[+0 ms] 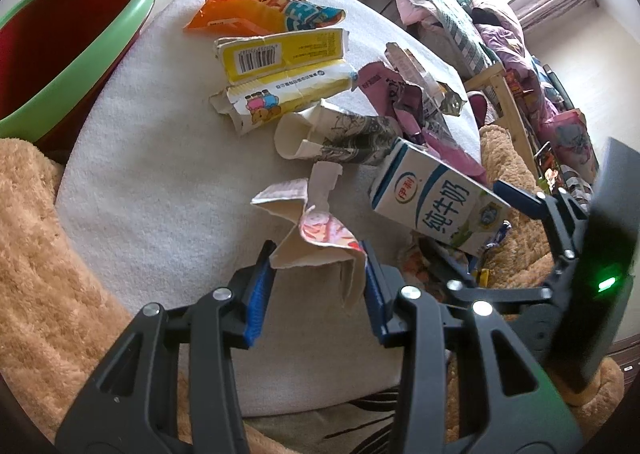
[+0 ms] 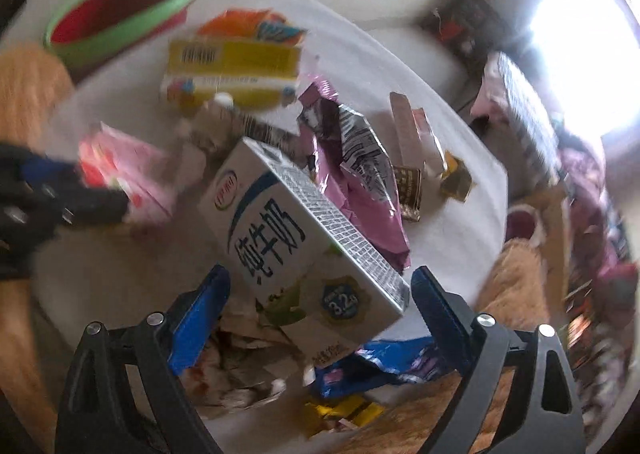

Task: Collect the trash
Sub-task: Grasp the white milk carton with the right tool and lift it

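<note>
Left wrist view: the left gripper pinches a crumpled paper scrap in its jaws above the white towel; the red basin, green-rimmed, sits beyond.

Right wrist view: the right gripper has wide jaws flanking a boxy milk carton tilted over crinkled wrappers.

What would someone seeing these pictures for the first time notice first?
Probably the white milk carton, large and tilted between the open fingers of the right gripper, with crumpled wrappers beneath it. Next, the torn pink paper scrap pinched in the left gripper over the white cloth. At the far left stands a red bin with a green rim.
</note>
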### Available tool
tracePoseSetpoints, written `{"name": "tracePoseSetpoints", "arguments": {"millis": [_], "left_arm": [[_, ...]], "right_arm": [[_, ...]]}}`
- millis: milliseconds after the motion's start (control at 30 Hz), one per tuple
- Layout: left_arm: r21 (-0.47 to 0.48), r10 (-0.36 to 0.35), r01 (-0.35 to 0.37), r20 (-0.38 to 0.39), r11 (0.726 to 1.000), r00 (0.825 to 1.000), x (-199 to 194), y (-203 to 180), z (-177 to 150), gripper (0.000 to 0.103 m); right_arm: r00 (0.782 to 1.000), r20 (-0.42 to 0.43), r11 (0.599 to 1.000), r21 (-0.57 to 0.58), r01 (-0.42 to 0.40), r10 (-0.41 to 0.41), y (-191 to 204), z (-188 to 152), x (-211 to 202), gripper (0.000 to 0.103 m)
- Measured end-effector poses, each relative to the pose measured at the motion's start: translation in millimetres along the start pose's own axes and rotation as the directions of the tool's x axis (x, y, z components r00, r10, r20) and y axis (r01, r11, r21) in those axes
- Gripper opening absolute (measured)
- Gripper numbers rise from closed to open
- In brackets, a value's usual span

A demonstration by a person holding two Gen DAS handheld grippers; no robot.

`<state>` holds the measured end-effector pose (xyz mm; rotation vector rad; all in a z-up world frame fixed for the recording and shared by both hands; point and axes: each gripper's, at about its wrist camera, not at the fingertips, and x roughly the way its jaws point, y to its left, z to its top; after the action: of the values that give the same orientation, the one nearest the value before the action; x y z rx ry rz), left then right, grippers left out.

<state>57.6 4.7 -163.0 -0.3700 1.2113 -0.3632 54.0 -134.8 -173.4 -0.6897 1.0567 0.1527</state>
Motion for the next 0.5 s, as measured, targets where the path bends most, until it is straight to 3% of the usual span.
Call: {"name": "tracePoseSetpoints", "arguments": {"millis": [133,267,500], "left_arm": [[-0.007,-0.005,0.005,-0.002,1.000,1.000,1.1,0.8,1.0,0.039],[-0.009,-0.007,0.007,-0.002,1.000,1.000,2.1,0.6,1.0,0.039],[-0.009,-0.025,0.025,0.028,1.000,0.999,-5.2,1.8,0.8,0.039]], "right_arm": [[1.000,0.014,1.000,-0.005,-0.004,0.004,-1.1,-2.8,2.0,0.073],[0.995,0.079,0.993,0.091,-0.068,0.061,-23.1,-2.5,-12.9,0.064],[0.954,0.228,0.929,0.270,-0.252,0.192,-55.6,1.7,-48.2,0.064]]}}
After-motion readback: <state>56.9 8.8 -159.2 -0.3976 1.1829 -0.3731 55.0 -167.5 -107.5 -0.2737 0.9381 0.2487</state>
